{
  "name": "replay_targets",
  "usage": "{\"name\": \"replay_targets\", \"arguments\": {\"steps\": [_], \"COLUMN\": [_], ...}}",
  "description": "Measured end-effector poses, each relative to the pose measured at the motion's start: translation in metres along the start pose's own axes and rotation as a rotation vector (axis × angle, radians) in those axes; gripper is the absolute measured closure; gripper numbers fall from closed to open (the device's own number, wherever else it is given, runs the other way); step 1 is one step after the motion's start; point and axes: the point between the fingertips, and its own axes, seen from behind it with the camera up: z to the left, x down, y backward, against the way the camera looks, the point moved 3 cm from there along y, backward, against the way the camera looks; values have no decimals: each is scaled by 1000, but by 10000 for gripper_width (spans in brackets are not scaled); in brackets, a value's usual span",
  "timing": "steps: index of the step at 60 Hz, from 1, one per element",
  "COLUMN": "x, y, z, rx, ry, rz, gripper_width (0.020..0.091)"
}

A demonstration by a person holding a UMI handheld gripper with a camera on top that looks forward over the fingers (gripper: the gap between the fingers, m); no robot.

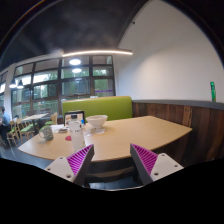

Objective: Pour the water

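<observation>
While your tool [112, 160] hovers spread and empty, a bowl [96, 123] sits beyond it on the desk [140, 134].

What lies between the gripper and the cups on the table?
In the gripper view, only bare table lies between the open, empty gripper and the cups.

Bowl [97, 122] on table [130, 135], far side
</observation>
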Motion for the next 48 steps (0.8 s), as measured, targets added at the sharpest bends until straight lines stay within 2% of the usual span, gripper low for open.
{"name": "replay_targets", "arguments": {"steps": [15,24,37,48], "x": [12,23,40,43], "y": [-9,-28,-99,-176], "z": [8,43,132,166], "rx": [-17,-70,-163,-147], "ry": [51,57,102,138], "rz": [27,67,135,160], "gripper_width": [290,293,296,287]}}
